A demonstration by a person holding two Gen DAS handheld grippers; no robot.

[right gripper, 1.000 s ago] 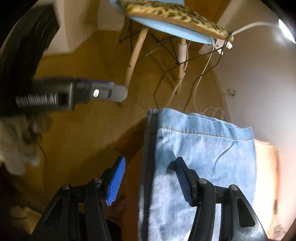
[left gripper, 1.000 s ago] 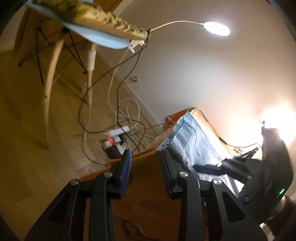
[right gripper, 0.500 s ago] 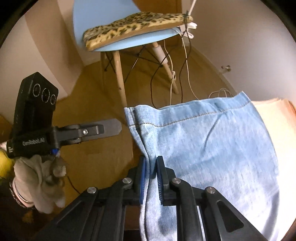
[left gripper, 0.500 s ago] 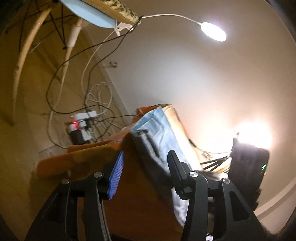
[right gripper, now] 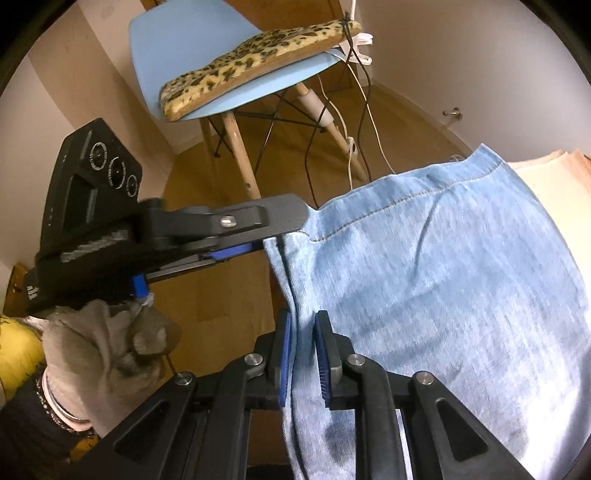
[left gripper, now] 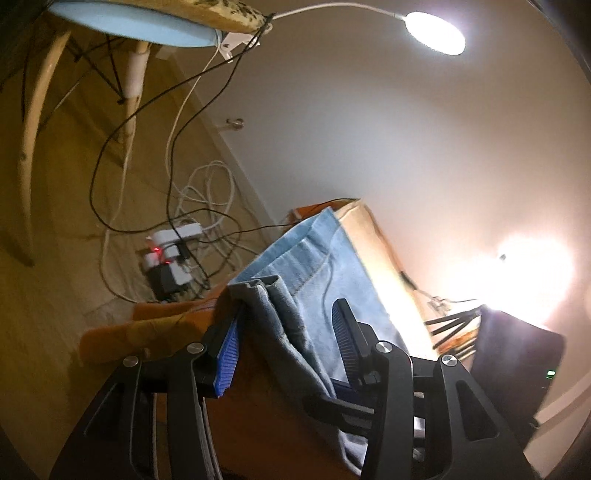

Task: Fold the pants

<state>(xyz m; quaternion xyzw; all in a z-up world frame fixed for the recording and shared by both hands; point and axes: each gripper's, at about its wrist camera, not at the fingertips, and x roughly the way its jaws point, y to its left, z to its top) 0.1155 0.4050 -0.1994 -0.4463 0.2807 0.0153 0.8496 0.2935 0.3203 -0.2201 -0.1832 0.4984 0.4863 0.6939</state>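
The soft light-blue denim pants (right gripper: 443,288) have a stitched hem. The right gripper (right gripper: 303,354) fingers pinch their thick edge; the left gripper (left gripper: 286,350) fingers, spread, straddle the corner. Only the left view shows the round white lamp (left gripper: 434,32).

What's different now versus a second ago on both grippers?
The right gripper, open a second ago, has clamped the jeans' side seam. The left gripper moved in around the hem corner; its pads do not yet press. The chair and lamp are unchanged.
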